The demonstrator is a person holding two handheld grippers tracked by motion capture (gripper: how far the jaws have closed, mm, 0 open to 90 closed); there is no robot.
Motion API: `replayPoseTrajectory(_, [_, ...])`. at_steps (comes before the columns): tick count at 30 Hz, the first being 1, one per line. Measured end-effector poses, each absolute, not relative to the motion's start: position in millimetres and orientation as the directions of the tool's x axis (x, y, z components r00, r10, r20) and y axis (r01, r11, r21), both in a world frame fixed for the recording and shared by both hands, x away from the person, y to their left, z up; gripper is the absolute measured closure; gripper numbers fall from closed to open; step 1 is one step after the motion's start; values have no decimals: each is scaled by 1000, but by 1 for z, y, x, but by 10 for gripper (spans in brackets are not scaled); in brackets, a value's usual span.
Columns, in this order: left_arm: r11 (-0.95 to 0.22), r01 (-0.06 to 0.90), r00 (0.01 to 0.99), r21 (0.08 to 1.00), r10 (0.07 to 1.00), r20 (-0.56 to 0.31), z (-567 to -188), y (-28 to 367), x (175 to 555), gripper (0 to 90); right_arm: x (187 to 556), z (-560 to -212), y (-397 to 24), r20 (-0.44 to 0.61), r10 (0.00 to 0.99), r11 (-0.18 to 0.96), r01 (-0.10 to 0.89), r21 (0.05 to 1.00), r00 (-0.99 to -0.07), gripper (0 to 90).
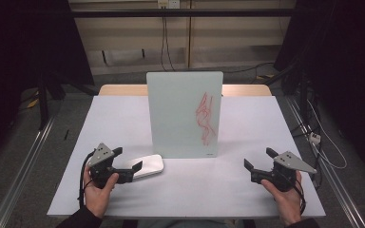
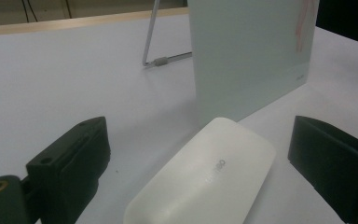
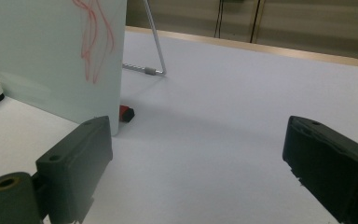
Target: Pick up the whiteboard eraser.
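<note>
white eraser (image 2: 205, 177) lies between left gripper's (image 2: 200, 154) parted jaws, untouched.

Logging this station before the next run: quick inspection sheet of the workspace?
Surface: white table, wooden strip along the far edge.
Job's things: white eraser lies flat between the left claw's jaws, untouched; whiteboard stands upright on a wire stand, red scribble on it.
Clutter: small red and black thing behind the whiteboard's edge, kind unclear.
Grippers: left claw open around the eraser; right claw open, nothing between its jaws.
Cables: several on the floor at right, two hanging down the back wall.
Surroundings: dark frame and curtains, floor rails at both sides.
</note>
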State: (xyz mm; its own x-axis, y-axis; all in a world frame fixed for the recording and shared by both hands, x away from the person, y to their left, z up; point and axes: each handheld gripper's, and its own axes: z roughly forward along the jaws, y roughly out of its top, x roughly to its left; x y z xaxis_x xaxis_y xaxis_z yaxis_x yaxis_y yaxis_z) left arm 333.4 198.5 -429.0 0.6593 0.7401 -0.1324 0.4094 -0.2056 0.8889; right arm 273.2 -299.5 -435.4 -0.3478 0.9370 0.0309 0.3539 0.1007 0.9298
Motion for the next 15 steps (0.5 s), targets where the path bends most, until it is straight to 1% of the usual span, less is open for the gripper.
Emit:
replayPoseTrajectory(11, [-197, 420, 656, 886, 740, -147, -430, 200, 335, 54, 274, -436, -300, 39, 936, 95, 359, 929, -349, 80])
replayPoseTrajectory(15, [-229, 404, 678, 886, 725, -122, -425, 198, 335, 51, 274, -436, -300, 37, 935, 97, 355, 930, -353, 80])
